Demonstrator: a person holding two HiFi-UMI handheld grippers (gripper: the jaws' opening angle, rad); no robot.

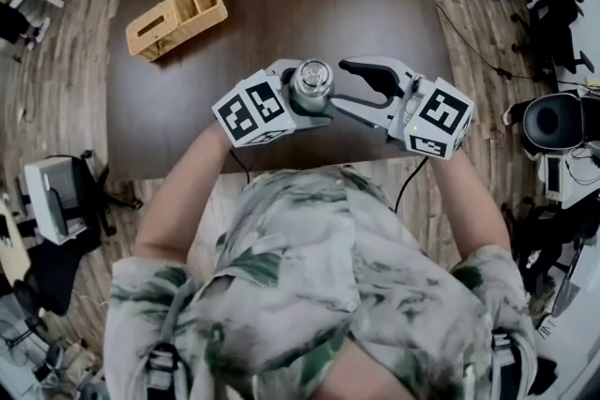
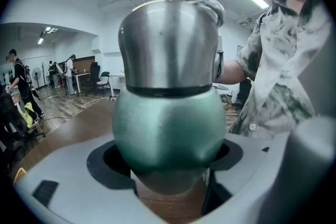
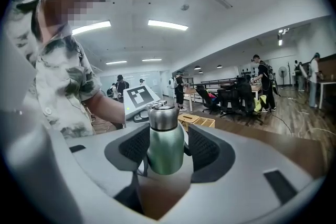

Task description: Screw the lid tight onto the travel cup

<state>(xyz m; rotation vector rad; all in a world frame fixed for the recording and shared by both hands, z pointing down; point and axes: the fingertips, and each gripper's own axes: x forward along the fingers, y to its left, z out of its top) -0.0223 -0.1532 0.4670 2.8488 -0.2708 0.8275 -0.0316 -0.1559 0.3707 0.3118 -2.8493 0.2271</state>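
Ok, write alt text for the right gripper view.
A green travel cup with a steel lid stands upright between the right gripper's open jaws, untouched by them. Behind: the left gripper's marker cube and a wooden box.

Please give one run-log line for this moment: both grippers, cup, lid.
left gripper: shut on cup | lid: on cup | right gripper: open, close to cup, not gripping

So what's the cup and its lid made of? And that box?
The cup body is likely metal with matte green paint, given its soft speckled sheen. The lid seems bare brushed steel, with a streaky grey shine. The box is pale wood or bamboo, judging by its tan colour.
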